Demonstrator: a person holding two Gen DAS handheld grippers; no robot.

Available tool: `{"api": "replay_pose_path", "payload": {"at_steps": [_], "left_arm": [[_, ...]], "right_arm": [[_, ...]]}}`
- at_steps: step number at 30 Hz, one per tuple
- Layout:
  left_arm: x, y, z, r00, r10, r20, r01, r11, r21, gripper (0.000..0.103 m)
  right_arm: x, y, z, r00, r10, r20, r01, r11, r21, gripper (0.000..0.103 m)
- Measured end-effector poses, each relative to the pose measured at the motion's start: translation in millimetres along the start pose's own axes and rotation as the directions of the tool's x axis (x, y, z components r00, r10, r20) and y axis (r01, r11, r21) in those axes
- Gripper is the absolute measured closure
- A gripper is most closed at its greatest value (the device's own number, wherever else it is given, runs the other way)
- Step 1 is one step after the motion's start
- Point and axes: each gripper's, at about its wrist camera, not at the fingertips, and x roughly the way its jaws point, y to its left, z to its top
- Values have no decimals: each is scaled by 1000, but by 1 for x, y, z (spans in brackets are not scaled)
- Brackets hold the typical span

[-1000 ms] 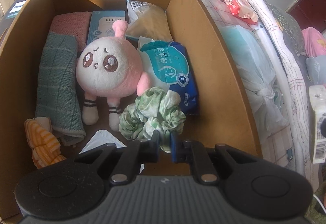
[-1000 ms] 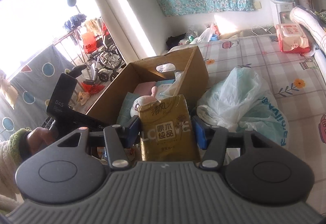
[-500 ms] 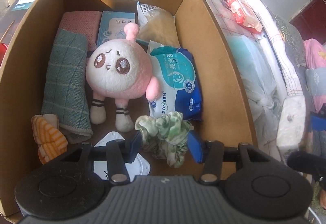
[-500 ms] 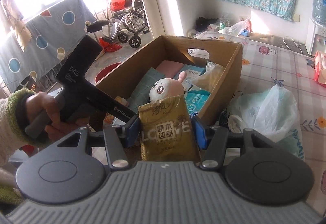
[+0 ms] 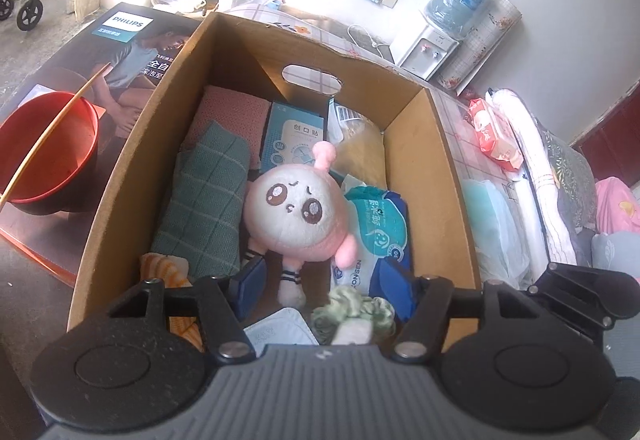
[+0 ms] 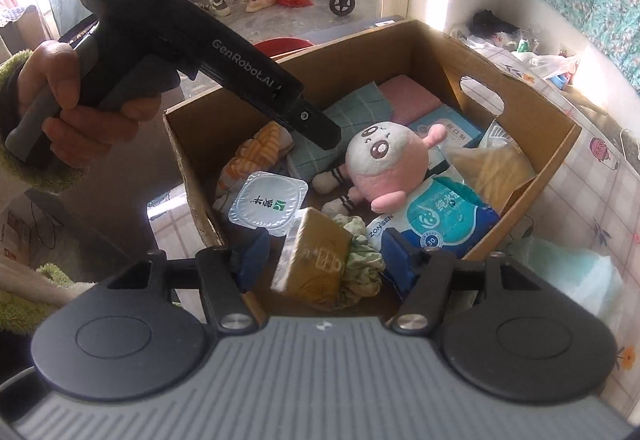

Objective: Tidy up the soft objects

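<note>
Nearest the right wrist camera, the right gripper stands with its blue pads apart, having just widened; the gold tissue pack lies tilted between them, touching neither pad, resting on the green crumpled fabric scrunchie at the near end of the brown cardboard box. Just beyond the pack lies a clear square sealed cup with a white foil lid. Nearest the left wrist camera, the left gripper is likewise spread, having just opened, with nothing pressed between its pads; the scrunchie sits below it on the box floor, beside the sealed cup. At the near left corner lies an orange striped cloth. Mid-box, a round pink-and-white plush doll lies face up, touching a blue-and-white pack of wet wipes on its right and a folded green checked towel on its left. Further back are a folded pink towel, a flat blue carton and a tan plastic-wrapped packet against the far wall with its handle cut-out. From the right wrist view, a hand grips the handle of the black left device over the box's left side. Outside the box stand a red plastic basin and a dark printed carton.
</note>
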Motion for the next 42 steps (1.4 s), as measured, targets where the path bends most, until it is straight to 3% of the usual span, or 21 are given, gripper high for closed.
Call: {"api": "replay_pose_path", "payload": {"at_steps": [10,16,19,23,26,29,35,38,42], "left_arm": [[-9,1,-7,999,22,37,-23,1000,15,37],[-26,-10,-13,992,45,116,-51,997,51,29],[-38,-20,-21,979,69,191,-87,992,90,19],[-55,-40,-38,947,104,303,-161,972,169,5],[-67,-55,-52,912,129,388,-223,952,207,0],[-75,-66,-65,897,129,422,-247,939,239,0],[-75,-85,-94,910,92,405,-219,934,281,0],[-70,-90,-107,924,86,373,-208,931,299,0],[-62,-91,-120,930,136,342,-240,928,286,0]], "right_arm": [[-25,-25,-23,994,1,105,-21,983,184,41],[-43,-37,-40,977,9,213,-78,945,318,42],[-53,-43,-56,957,-2,290,-126,898,422,42],[-61,-38,-84,930,-97,355,-119,834,539,41],[-67,-29,-105,903,-211,373,-64,795,603,29],[-72,-19,-122,880,-307,363,-5,757,653,20],[-69,1,-145,871,-393,294,86,711,697,7],[-68,6,-153,866,-425,262,119,685,719,2],[-69,11,-161,859,-457,231,145,651,745,1]]}}
